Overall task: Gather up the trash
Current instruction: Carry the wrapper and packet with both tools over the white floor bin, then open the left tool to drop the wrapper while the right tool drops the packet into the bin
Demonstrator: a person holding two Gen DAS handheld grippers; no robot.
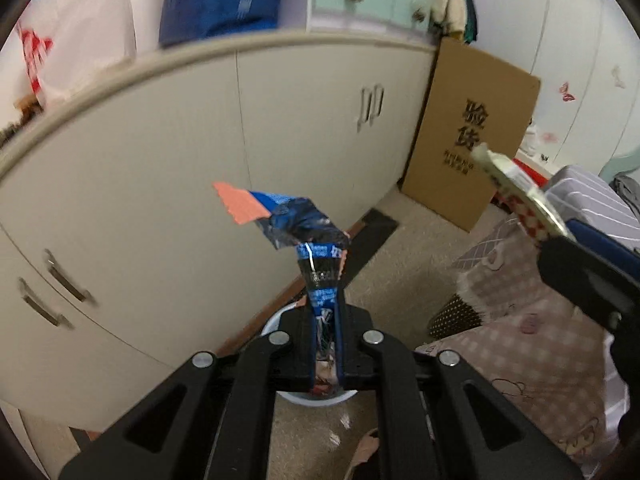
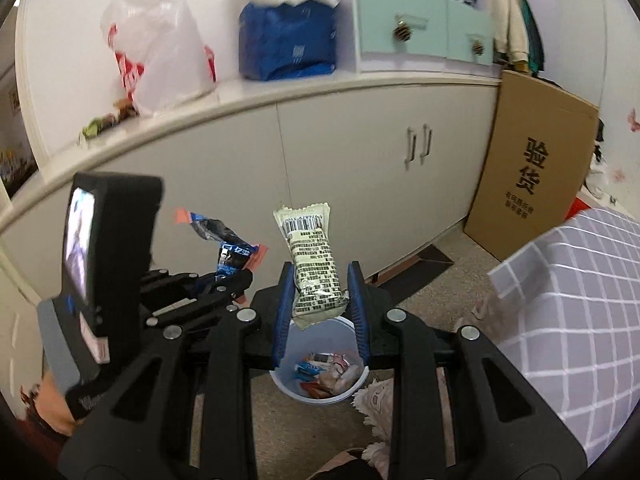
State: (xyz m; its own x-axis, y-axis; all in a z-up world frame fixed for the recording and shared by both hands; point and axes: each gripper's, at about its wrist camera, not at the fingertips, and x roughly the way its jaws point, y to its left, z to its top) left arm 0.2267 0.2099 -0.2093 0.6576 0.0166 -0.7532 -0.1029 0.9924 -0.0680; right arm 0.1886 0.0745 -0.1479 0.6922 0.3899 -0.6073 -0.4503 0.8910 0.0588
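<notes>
A: What do the left tongs [image 1: 325, 304] have hold of?

B: A crumpled blue wrapper [image 1: 304, 232] with an orange end. The two fingers are drawn almost together and pinch its lower part; the rest sticks up past the tips and bends toward ten o'clock in the left wrist view.

A: And the right tongs [image 2: 320, 280]?

B: Partly closed on a pale cream snack packet [image 2: 314, 264] with a barcode near its top. The blue pads [image 2: 357, 300] press its two sides, and it stands roughly upright, its top toward twelve o'clock.

A: Where is the trash going?

B: A white bin [image 2: 352, 388] stands on the floor below both tongs, at six o'clock of the packet in the right wrist view. Several wrappers already lie in it. In the left view only its rim [image 1: 276, 322] shows, behind the fingers.

A: How do the two tongs lie to each other?

B: Close, side by side. From the right camera the left tongs [image 2: 236, 280] show at nine o'clock with the blue wrapper [image 2: 224, 242]; from the left camera the right one's packet [image 1: 516, 188] shows at two o'clock.

A: Surroundings?

B: A cream cabinet [image 2: 340, 152] behind, a cardboard box [image 2: 532, 168] leaning at two o'clock, and a checked cloth [image 2: 580, 304] at three o'clock.
</notes>
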